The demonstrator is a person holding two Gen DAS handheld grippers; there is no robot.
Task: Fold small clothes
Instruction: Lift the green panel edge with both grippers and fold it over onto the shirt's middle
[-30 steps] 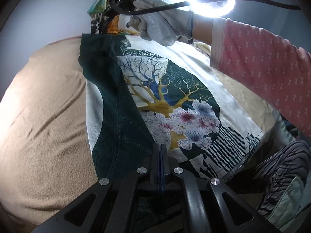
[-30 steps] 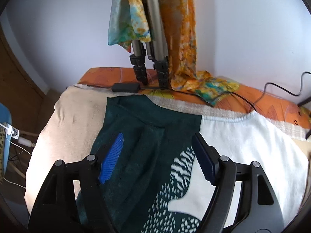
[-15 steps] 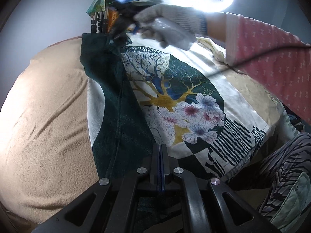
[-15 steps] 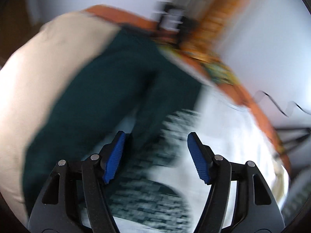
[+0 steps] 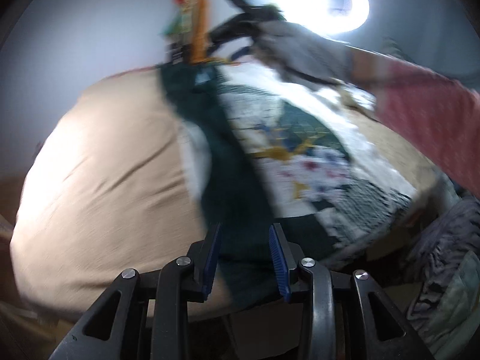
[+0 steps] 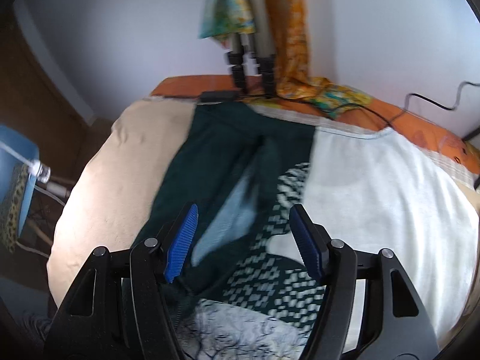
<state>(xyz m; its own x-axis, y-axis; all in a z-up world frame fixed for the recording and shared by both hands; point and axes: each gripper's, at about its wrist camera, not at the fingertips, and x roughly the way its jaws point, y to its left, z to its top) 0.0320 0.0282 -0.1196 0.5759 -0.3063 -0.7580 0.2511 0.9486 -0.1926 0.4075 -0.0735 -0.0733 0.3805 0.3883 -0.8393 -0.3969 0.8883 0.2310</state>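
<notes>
A printed T-shirt in white and dark green, with a tree and flowers, lies flat on a beige blanket. Its dark green left side is folded inward over the print. My left gripper is open at the shirt's near hem, with dark green cloth between the jaws but not pinched. My right gripper is open above the shirt's collar end, over the folded green sleeve. In the left wrist view the right gripper is a blur in a gloved hand near the far end.
A tripod draped with orange and teal scarves stands at the bed's far edge, with black cables on an orange sheet. A ring light glares above. A blue box sits left of the bed. Striped clothes lie at right.
My left gripper has opened and let go of the shirt's hem. The right gripper swung over the collar end and stayed open. Both views are motion-blurred.
</notes>
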